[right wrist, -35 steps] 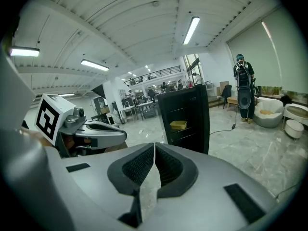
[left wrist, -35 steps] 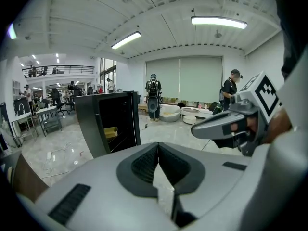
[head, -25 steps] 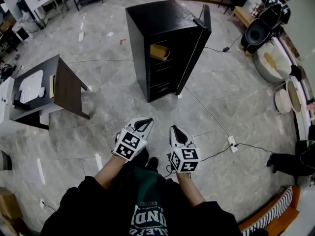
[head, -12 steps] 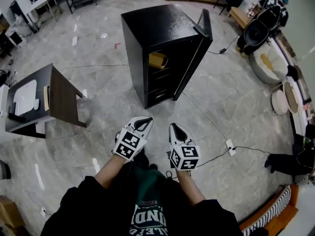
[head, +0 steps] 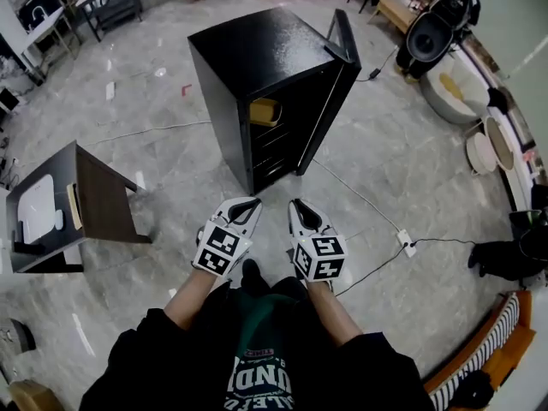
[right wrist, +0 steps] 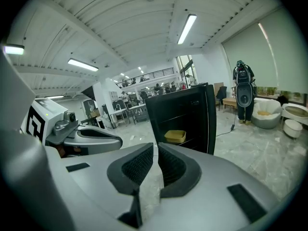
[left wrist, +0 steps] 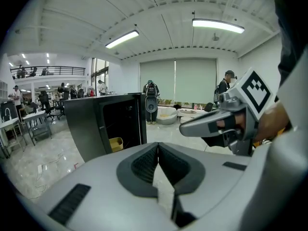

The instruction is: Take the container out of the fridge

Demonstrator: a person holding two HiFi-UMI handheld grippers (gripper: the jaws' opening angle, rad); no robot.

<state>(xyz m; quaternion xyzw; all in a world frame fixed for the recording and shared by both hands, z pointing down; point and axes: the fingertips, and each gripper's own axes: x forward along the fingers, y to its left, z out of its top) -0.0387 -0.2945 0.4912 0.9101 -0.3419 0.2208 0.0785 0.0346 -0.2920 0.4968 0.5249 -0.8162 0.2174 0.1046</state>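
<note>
Inside the black fridge [head: 257, 54], on an upper shelf beside the open door [head: 341, 45], sits the container [head: 265, 110], a shallow yellow tub, well apart from both tools. Left gripper [head: 249, 203] and right gripper [head: 296, 204] hang side by side above the person's feet, each with jaws closed together on nothing. Against a second ago, the fridge looms nearer and has slid leftward in the head view, while the grippers keep their pose. Grey marbled floor [head: 171, 144] spreads all round: a dark table [head: 98, 204] at left, a white power strip [head: 405, 247] with its cable at right, a large speaker [head: 425, 39] beyond.
</note>
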